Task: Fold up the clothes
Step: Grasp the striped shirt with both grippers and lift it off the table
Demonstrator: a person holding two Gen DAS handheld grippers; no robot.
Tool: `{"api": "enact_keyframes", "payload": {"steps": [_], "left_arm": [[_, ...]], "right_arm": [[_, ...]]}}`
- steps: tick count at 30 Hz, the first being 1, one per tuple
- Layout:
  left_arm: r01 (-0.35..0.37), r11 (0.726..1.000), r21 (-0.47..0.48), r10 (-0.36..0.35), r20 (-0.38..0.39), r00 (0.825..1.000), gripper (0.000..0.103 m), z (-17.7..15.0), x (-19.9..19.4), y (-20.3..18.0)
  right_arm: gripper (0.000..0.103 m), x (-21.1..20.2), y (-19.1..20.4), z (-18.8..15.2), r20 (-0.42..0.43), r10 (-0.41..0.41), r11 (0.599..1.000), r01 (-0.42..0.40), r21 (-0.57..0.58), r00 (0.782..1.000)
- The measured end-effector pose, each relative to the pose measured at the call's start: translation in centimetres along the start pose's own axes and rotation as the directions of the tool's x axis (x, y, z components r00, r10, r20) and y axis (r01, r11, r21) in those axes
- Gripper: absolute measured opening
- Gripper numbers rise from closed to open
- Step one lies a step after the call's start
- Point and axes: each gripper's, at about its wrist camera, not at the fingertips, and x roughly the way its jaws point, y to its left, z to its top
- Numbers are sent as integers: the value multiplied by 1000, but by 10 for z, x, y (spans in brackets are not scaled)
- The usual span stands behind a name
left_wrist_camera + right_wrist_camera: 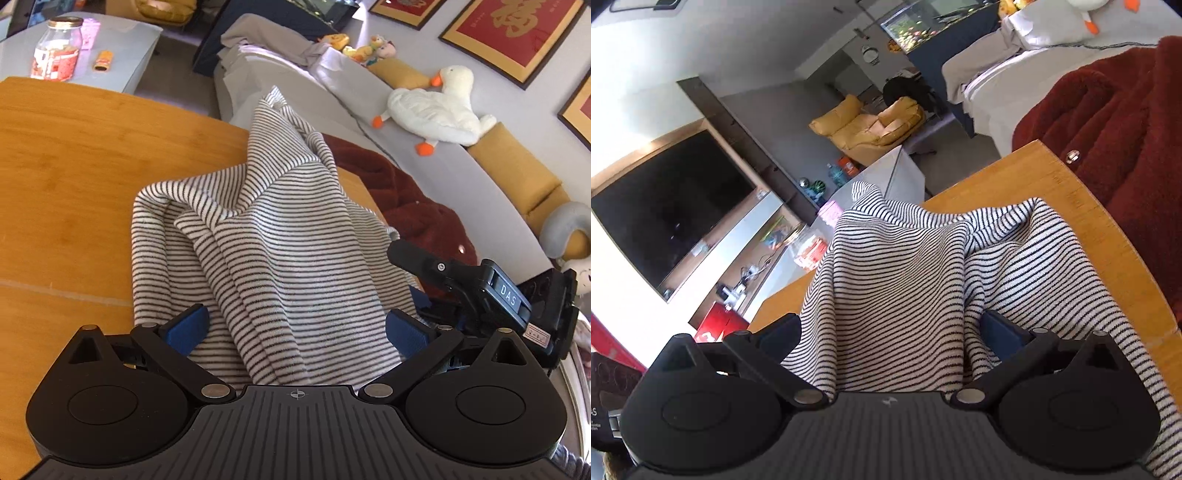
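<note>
A black-and-white striped garment (266, 229) lies bunched on the wooden table (74, 166), its far end raised in a peak. My left gripper (295, 328) stands wide open, its blue pads (188, 328) on either side of the near cloth. My right gripper (890, 332) is also wide open with the striped garment (901, 266) between its pads (1001, 332). The right gripper's body shows in the left wrist view (491, 295), close at the right of the garment.
A dark red fleece garment (399, 199) lies at the table's far right edge, also seen in the right wrist view (1119, 122). Behind it stands a grey sofa (424, 155) with a goose plush (436, 107). A glass jar (57, 48) stands on a grey side table.
</note>
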Motion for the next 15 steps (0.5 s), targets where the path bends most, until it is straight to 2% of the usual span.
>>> {"api": "enact_keyframes", "payload": {"steps": [3, 6, 8, 11, 14, 15], "left_arm": [[95, 991, -92, -100, -48, 994, 103, -22, -24, 11], [174, 960, -218, -187, -42, 981, 103, -30, -32, 25], [221, 939, -262, -236, -28, 971, 103, -29, -24, 28], [279, 933, -225, -285, 10, 959, 103, -21, -12, 16], [306, 933, -187, -285, 133, 949, 103, 6, -25, 10], [290, 940, -182, -256, 189, 948, 103, 18, -34, 11]], "right_arm": [[103, -21, 10, -21, -44, 51, 998, -53, -25, 998], [103, -41, 17, -37, -65, 85, 996, -87, -36, 994], [103, -48, 16, -40, -54, 94, 995, -96, -24, 994], [103, -52, 14, -41, -36, 100, 995, -100, -5, 994], [103, -51, 15, -40, -41, 86, 996, -86, -18, 995], [103, -50, 16, -40, -42, 83, 996, -84, -20, 996]]}}
